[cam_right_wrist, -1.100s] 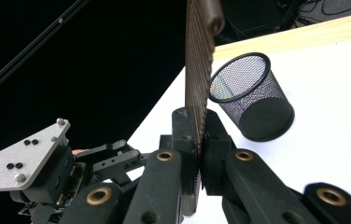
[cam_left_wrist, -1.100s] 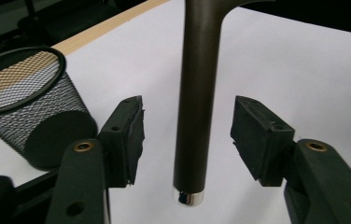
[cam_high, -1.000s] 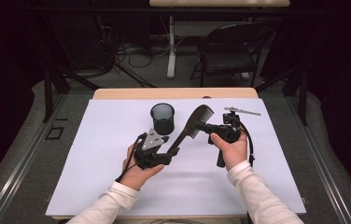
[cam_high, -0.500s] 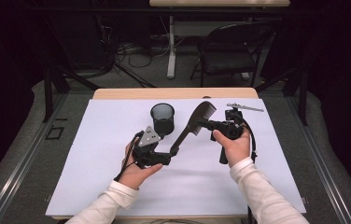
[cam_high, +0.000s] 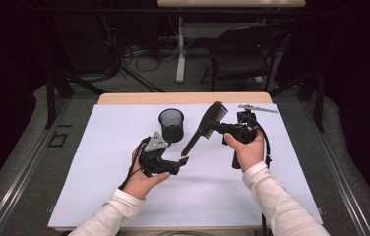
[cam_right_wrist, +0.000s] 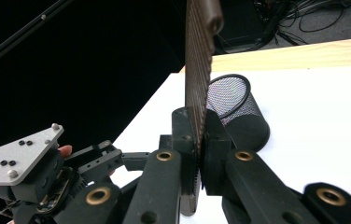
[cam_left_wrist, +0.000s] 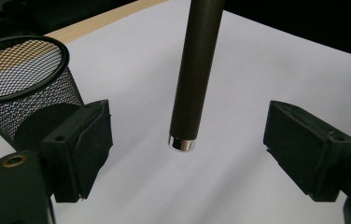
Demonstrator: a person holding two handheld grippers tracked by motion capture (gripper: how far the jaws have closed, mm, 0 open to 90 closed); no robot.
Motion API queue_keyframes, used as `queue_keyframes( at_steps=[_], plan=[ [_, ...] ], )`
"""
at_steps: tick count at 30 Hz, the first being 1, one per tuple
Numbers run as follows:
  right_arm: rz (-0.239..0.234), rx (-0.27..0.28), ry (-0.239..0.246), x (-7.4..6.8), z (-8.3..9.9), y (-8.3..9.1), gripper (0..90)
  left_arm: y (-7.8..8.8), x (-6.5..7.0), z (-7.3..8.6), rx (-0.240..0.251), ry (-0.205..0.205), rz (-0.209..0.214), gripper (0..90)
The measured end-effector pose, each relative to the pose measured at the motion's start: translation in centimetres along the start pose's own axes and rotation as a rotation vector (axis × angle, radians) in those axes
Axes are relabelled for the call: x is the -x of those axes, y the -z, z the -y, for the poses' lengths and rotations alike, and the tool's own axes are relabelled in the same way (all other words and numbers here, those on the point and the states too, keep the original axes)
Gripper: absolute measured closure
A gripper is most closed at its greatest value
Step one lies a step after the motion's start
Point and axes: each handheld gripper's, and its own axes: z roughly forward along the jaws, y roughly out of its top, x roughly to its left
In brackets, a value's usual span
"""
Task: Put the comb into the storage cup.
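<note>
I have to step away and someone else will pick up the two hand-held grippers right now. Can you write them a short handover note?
Right hand-held gripper: shut on the black plastic comb at its toothed part, holding it off the white table cover.
Left hand-held gripper: its jaws have just been opening; the pads stand apart with the comb's round handle end between them, untouched.
Black wire-mesh cup: upright on the cover behind the left gripper, nothing visible inside it.
Done: comb passed from left to right.
Left: probably putting the comb into the cup. Draw the left gripper clear of the handle first.
</note>
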Motion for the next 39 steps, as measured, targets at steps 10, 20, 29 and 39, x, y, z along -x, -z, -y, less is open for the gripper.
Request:
queue_keyframes(
  at_steps=[10,20,29,39],
  plan=[
    [0.022,0.006,0.001,0.2,-0.6,-0.2,87.1,0.5,-0.6,-0.1,-0.006,0.027,-0.011,15.4],
    [0.041,0.023,0.002,0.5,-1.3,-0.3,87.1,1.1,-1.9,-0.2,0.012,0.081,-0.056,15.5],
    [0.065,0.033,-0.003,1.0,-1.9,-0.3,87.1,1.7,-3.0,-0.1,0.025,0.122,-0.06,15.5],
    [0.074,0.037,0.01,0.7,-2.5,-0.9,87.1,2.4,-4.5,0.1,0.016,0.136,-0.07,9.3]
  ],
)
